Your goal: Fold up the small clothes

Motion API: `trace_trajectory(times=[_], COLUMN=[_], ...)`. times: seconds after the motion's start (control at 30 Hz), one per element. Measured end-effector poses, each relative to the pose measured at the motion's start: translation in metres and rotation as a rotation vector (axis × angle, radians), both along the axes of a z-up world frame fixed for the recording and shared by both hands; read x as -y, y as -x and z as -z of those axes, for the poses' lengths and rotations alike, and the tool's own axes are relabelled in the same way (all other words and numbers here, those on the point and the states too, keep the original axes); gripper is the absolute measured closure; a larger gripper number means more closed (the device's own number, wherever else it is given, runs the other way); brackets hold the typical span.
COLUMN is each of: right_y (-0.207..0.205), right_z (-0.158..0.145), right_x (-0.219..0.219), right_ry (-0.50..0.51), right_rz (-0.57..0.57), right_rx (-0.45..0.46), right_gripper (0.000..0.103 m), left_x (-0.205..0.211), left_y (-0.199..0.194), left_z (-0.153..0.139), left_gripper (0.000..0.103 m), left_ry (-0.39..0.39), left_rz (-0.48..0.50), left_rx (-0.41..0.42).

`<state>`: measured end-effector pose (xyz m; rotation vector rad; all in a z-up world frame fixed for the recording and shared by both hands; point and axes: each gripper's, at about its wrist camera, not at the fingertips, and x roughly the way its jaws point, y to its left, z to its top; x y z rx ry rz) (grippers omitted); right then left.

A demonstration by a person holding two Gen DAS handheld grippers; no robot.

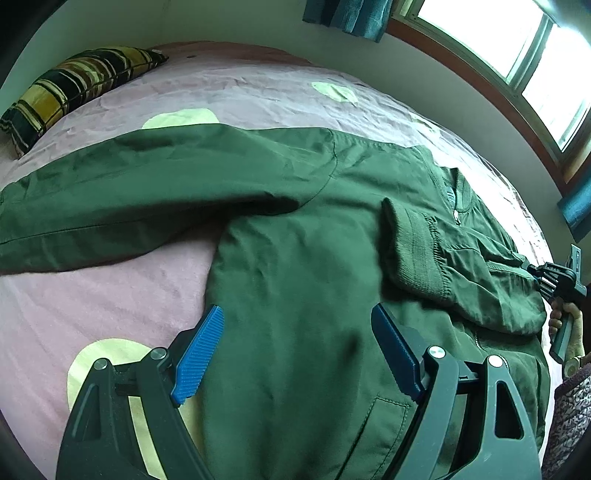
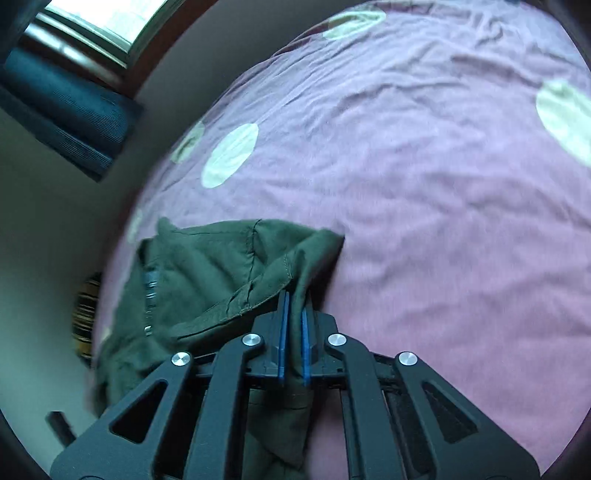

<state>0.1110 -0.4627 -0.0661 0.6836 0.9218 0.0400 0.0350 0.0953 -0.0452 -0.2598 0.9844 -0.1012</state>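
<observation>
A dark green jacket [image 1: 295, 236] lies spread on the pink bedsheet [image 1: 110, 295], one sleeve stretched out to the left and the other sleeve folded across its body with the ribbed cuff [image 1: 417, 251] on top. My left gripper [image 1: 295, 332] hovers over the jacket's lower body, jaws wide open with nothing between the blue pads [image 1: 201, 354]. In the right wrist view my right gripper [image 2: 294, 314] is shut on a bunched fold of the green jacket [image 2: 221, 266], the fabric pinched between its blue pads. The right gripper [image 1: 535, 273] also shows at the jacket's right edge, held by a hand [image 1: 569, 321].
A striped yellow and black pillow [image 1: 74, 88] lies at the far left of the bed. A window [image 1: 517, 48] with teal curtains [image 1: 351, 14] runs along the wall behind. The sheet [image 2: 443, 184] has pale round spots and lies bare beyond the jacket.
</observation>
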Motion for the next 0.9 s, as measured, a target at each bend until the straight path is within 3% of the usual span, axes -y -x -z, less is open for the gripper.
trace_trajectory(times=[0.17,0.37,0.47,0.6,0.77,0.9], right_y=[0.003,0.053,0.078,0.093,0.085,0.071], right_z=[0.007,-0.026,-0.045,-0.055,-0.052,-0.032], right_x=[0.003,0.001,-0.029,-0.100,-0.188,-0.230], right_ry=[-0.024,0.028,0.017,-0.063,-0.096,-0.092], right_rz=[0.005,0.076,0.037,-0.110,-0.264,-0.279], right_rx=[0.006,0.084,0.126,0.147,0.121,0.081], right_gripper=[0.097,0.085,0.076,0.073,0.071,0.066], left_x=[0.001,-0.001,-0.001,-0.001,-0.005,-0.014], left_y=[-0.002,-0.002,-0.001,0.000,0.004,0.007], left_z=[0.003,0.003,0.003,0.002,0.000,-0.002], left_gripper=[0.022,0.022,0.022,0.022,0.022,0.022], left_ry=[-0.006,-0.006,-0.012,-0.012,-0.023,-0.034], left_rz=[0.000,-0.014,-0.016,-0.020,-0.027,-0.041], left_rx=[-0.011,-0.010,-0.006,-0.005,-0.001,-0.004])
